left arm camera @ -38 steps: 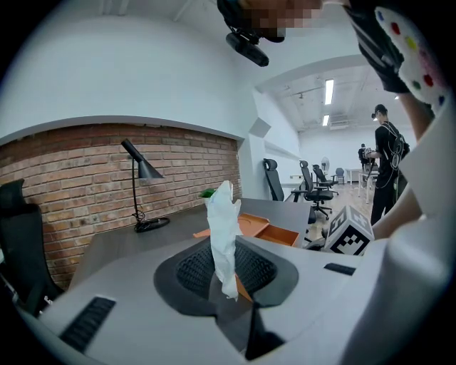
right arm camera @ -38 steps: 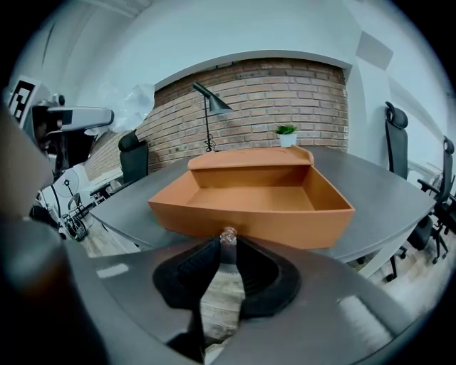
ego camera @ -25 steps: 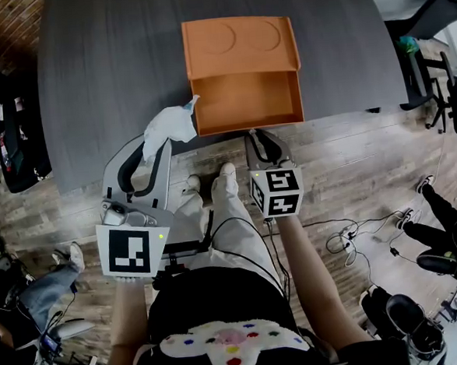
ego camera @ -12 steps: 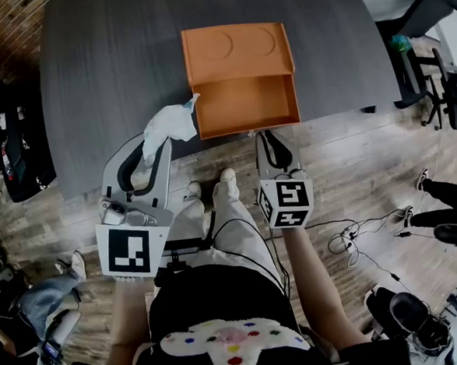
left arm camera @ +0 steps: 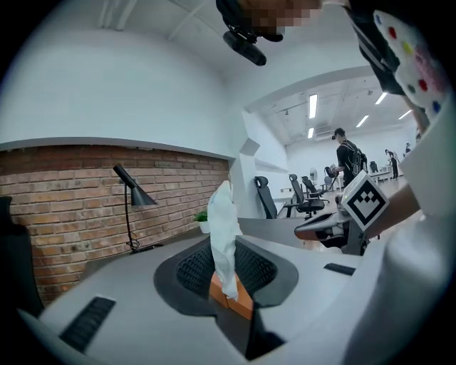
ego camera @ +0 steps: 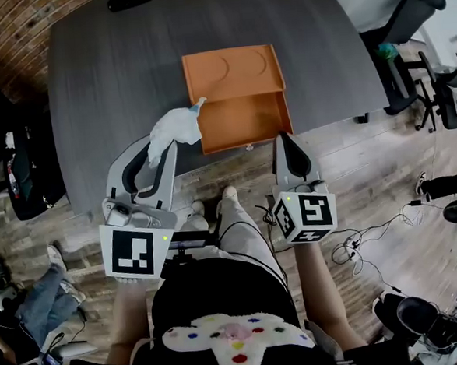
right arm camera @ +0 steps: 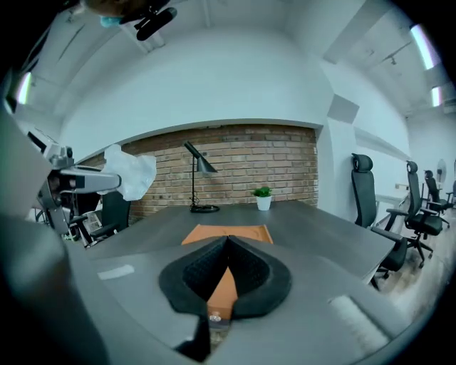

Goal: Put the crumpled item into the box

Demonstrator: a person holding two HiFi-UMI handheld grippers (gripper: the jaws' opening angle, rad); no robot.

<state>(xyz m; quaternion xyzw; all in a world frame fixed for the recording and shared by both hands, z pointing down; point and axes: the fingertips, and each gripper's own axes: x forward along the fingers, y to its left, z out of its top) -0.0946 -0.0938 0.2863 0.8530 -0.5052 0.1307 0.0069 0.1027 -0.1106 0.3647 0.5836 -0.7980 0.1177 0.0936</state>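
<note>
Bright, even indoor light fills all three views. Ceiling strip lights show as blown-out bars in the left gripper view, and one more strip light flares near the right gripper view's edge. In the head view the dark surface carries a faint, soft sheen and only weak shadows. Both gripper views are round fisheye pictures with black corners, and the brick wall bows upward. The left tool looks soft close to the lens, while the white crumpled item is nearly overexposed.
</note>
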